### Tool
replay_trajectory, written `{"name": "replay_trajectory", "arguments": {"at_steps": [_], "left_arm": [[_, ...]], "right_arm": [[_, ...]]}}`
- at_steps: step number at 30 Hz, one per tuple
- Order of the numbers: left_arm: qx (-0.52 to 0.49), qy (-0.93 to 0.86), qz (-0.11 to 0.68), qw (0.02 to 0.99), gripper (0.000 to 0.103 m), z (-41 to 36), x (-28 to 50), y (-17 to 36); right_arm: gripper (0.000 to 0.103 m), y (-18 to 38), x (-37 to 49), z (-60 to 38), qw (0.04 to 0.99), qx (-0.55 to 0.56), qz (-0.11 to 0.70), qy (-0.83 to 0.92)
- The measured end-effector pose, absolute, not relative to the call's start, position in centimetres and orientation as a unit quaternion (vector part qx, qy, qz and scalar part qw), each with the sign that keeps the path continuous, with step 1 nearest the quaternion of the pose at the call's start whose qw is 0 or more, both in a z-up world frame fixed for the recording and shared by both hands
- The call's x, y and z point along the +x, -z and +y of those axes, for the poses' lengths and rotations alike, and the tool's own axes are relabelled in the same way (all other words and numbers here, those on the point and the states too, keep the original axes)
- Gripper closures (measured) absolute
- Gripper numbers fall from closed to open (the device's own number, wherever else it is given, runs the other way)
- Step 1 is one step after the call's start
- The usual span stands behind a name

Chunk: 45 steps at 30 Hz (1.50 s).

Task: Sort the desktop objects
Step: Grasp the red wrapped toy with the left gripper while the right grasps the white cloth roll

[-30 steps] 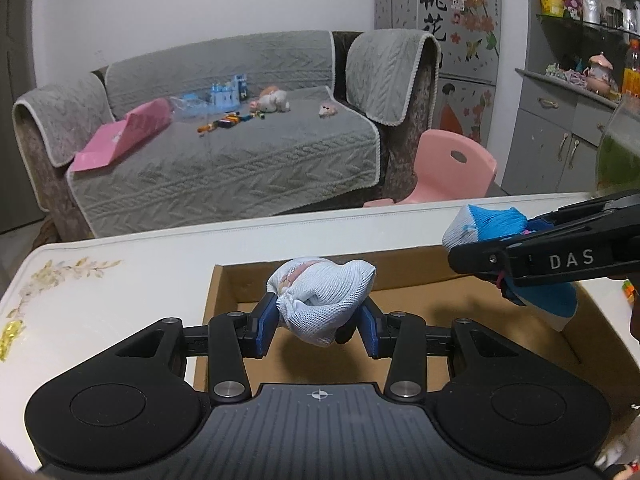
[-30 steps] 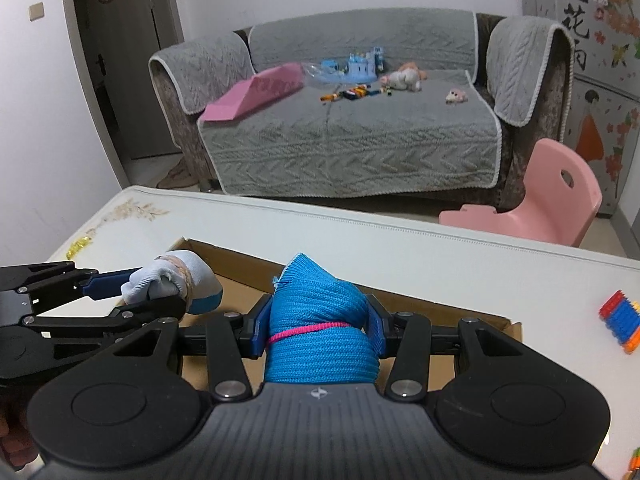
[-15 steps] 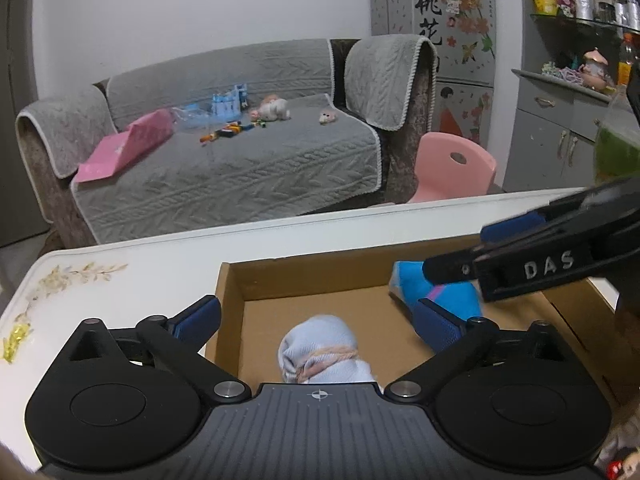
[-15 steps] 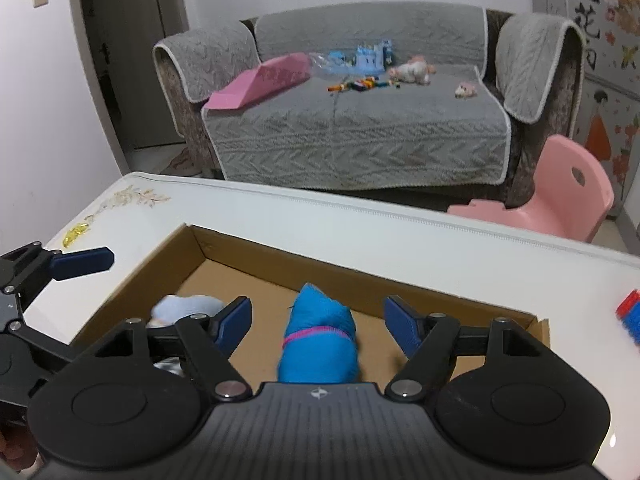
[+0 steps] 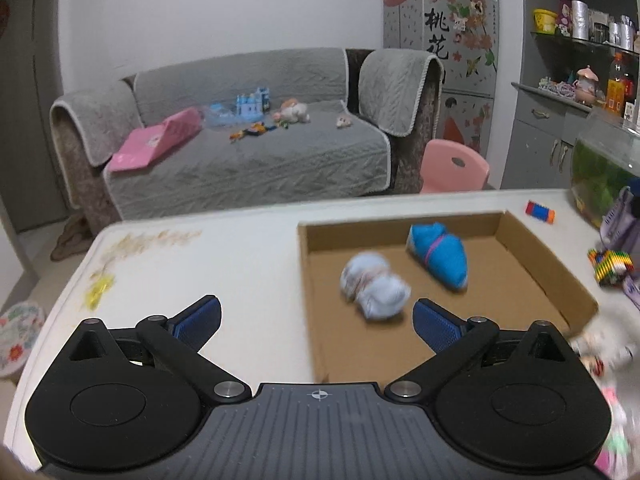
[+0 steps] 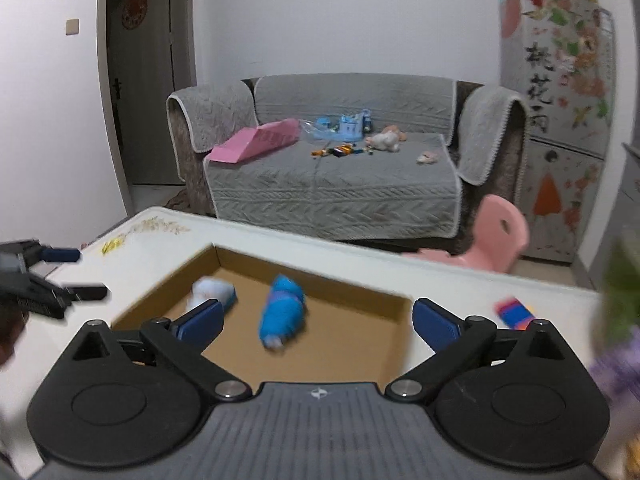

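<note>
Left gripper — jaws spread as wide as they go, nothing between the blue pads; it touches no object. It points down at a slant over the white table, its left pad above bare tabletop, its right pad above the near part of the cardboard box.

Right gripper — jaws opening, already wide, with nothing pressed between them. It also tilts downward, looking across the box from the near side; its right pad sits above the table beyond the box's right wall.

The left gripper also shows at the left edge of the right wrist view, dark and blurred, above the table's corner. A bit of hand may be visible behind it, though the blur makes that uncertain.

Pale blue sock bundle — lies on the box floor, free of both grippers, towards the left side.

Bright blue sock bundle — banded with a pink tie, lies on the box floor just beside the pale one, apart from it.

Striped block toy — on the table beyond the box's far right corner.

Multicoloured toy — on the table to the right of the box.

Background: grey sofa with toys and a pink chair.
</note>
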<state>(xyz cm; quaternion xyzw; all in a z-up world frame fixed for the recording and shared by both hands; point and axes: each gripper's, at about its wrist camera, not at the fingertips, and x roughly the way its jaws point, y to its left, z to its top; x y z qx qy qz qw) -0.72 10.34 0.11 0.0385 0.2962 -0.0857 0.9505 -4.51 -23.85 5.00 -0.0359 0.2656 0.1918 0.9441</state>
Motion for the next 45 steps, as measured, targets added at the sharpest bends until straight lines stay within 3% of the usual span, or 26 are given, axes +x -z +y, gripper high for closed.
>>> {"name": "replay_trajectory", "arguments": {"at_steps": [8,21,31,38,41,45], "left_arm": [[-0.001,0.076,0.327,0.942,0.0,12.4,-3.8,2.7],[0.069,0.087,0.33,0.937,0.0,11.1,-4.6,6.5],[0.072,0.086,0.338,0.934,0.0,11.2,-2.8,7.7],[0.122,0.094,0.335,0.93,0.001,9.9,-1.3,8.7],[0.146,0.098,0.33,0.928,0.001,9.4,-1.0,9.1],[0.15,0.102,0.333,0.925,0.0,9.5,-0.4,9.5]], "right_arm": [[0.004,-0.3,-9.0,-29.3,0.935,-0.021,0.317,-0.157],[0.006,5.6,-12.2,-29.5,0.929,0.02,0.348,-0.123],[0.008,7.8,-11.9,-27.3,0.928,0.016,0.361,-0.089],[0.013,8.2,-11.6,-27.1,0.926,0.007,0.37,-0.072],[0.02,8.5,-11.2,-27.4,0.924,0.014,0.378,-0.062],[0.02,8.6,-10.9,-27.4,0.924,0.015,0.38,-0.05]]}}
